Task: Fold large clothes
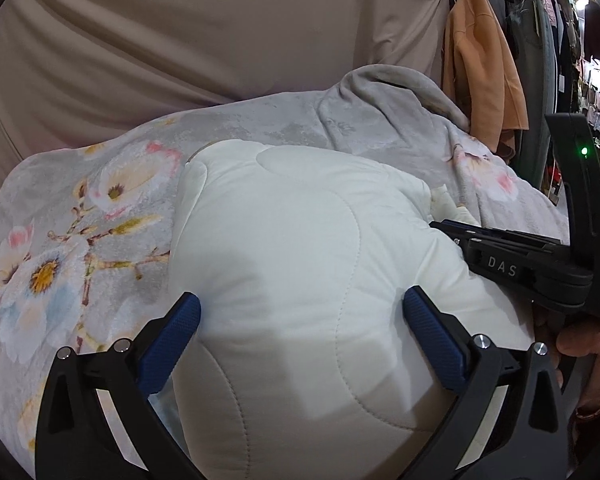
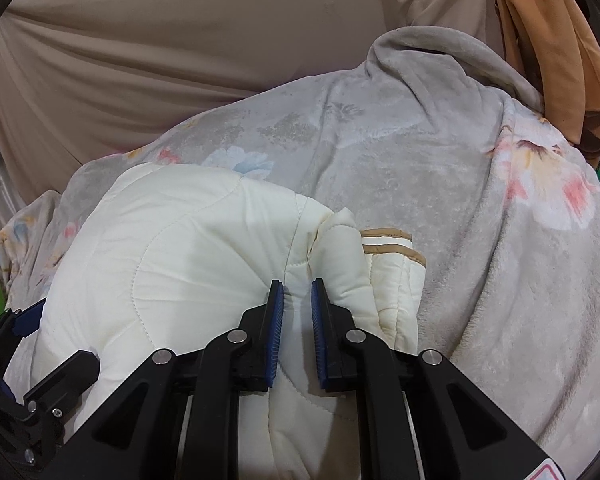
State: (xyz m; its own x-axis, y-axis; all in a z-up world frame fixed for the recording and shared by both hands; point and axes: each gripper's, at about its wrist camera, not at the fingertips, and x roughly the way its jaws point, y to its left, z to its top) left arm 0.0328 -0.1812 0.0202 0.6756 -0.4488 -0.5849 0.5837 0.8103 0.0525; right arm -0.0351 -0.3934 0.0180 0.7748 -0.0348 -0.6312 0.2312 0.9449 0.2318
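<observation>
While a beige curtain [image 1: 180, 40] hangs across the whole back of the scene, a grey fleece blanket [image 2: 380, 152] printed with pale pink and white flowers spreads over the surface below it, bunched into a ridge at the far right. On that blanket lies the white quilted jacket [image 1: 300, 260] — puffy, folded over on itself, with tan-trimmed cuffs [image 2: 392, 246] poking out at its right side. An orange garment [image 1: 480, 80] hangs at the right, beside a crowded rack of dark clothes.

Over the jacket's near end the left gripper [image 1: 301, 316] sits with its blue-padded fingers spread wide, one on either side of the padded bulk, holding nothing. To the right, the right gripper [image 2: 298, 292] has its fingers drawn close together over a fold of the jacket, with a narrow gap left between the pads — whether the cloth is actually pinched I cannot tell.
</observation>
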